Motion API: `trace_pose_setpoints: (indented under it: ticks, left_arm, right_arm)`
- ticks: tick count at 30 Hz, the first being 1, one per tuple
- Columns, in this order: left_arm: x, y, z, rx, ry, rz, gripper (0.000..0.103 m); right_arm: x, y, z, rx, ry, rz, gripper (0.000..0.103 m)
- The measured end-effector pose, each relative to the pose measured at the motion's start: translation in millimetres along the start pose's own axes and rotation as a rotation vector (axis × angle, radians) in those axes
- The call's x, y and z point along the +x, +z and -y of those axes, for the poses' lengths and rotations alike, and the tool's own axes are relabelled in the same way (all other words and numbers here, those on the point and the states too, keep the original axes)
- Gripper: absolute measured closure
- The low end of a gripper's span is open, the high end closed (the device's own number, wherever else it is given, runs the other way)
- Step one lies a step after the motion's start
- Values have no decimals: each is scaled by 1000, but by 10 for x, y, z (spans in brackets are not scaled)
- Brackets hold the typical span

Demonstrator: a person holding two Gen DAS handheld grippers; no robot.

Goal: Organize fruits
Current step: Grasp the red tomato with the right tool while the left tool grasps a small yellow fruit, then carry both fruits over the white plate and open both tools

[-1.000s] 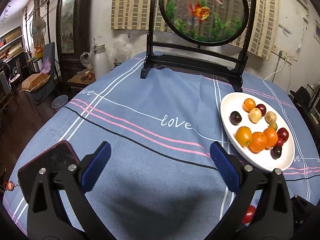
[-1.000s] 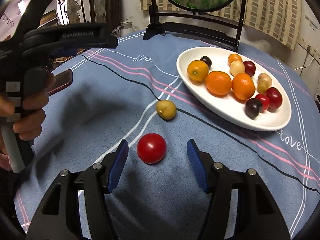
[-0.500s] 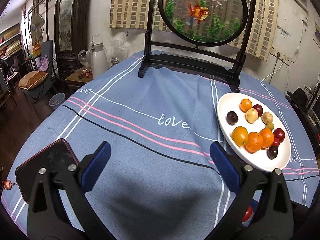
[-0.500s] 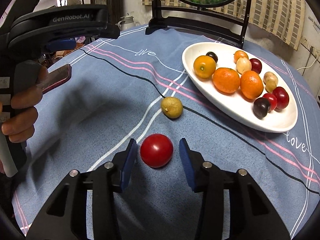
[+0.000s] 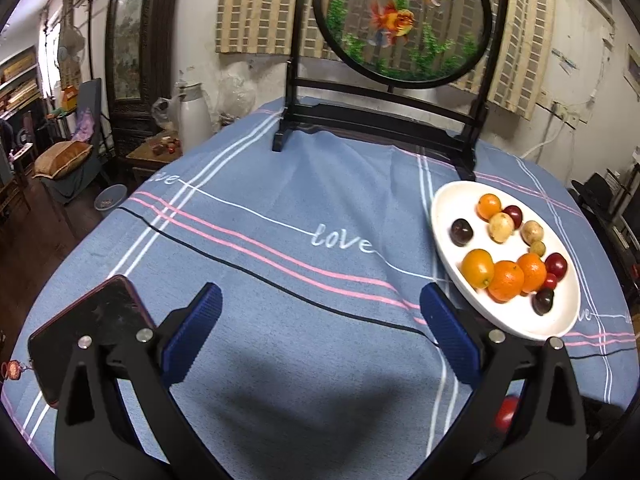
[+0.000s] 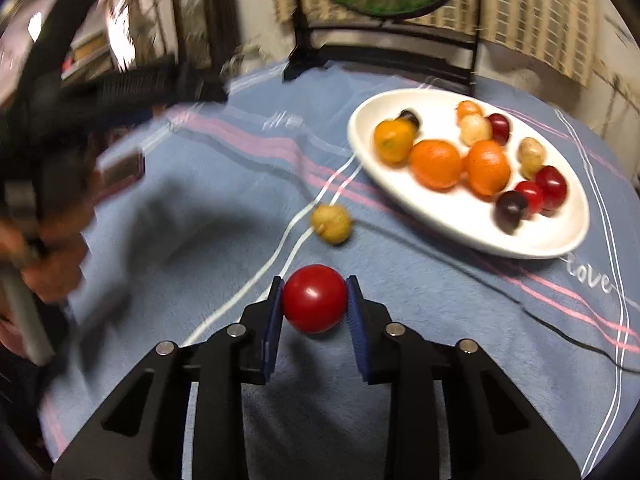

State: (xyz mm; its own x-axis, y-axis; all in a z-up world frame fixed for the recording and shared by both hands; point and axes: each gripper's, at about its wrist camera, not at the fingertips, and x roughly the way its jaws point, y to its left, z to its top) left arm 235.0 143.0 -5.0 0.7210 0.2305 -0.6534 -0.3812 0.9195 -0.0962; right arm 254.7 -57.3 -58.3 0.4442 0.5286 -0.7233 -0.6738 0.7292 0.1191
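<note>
On blue striped tablecloth (image 6: 440, 360), right gripper (image 6: 315, 300), open earlier, is now clenched on round red tomato (image 6: 315, 298); left gripper (image 5: 320, 336) is held released. At two o'clock, oval white plate (image 6: 552, 236) is filled with oranges (image 6: 436, 164) and plums (image 6: 552, 186).

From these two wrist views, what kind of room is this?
Probably a lived-in home, a living or dining room: a table under a blue "love" tablecloth, a framed goldfish screen by curtains, and a cushioned chair beside shelves.

Domestic living room: cloth-covered surface (image 5: 280, 280) with framed goldfish screen (image 5: 402, 20) at its far edge, cushioned armchair (image 5: 68, 156), carved dark cabinet (image 5: 136, 60), white thermos jug (image 5: 194, 114).
</note>
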Motion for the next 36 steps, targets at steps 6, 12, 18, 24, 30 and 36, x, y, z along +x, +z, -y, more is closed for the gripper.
trace_pose_setpoints:
  ticks: [6, 12, 18, 24, 30, 36]
  left_arm:
    - [-34, -136, 366, 175, -122, -12, 3]
    - [42, -399, 845, 385, -253, -85, 44]
    - [163, -505, 1025, 449, -276, -109, 54]
    - [262, -602, 1133, 495, -254, -127, 56]
    - [362, -633, 1142, 498, -233, -160, 72]
    - [378, -633, 1127, 487, -232, -163, 75]
  right_arm:
    - [-384, 59, 399, 145, -44, 109, 72]
    - [-519, 9, 614, 250, -17, 126, 72]
    - [-512, 10, 554, 251, -8, 124, 72]
    - [-517, 13, 569, 252, -7, 123, 72]
    - [-539, 9, 568, 251, -9, 132, 72]
    - [-536, 8, 569, 252, -15, 132, 72]
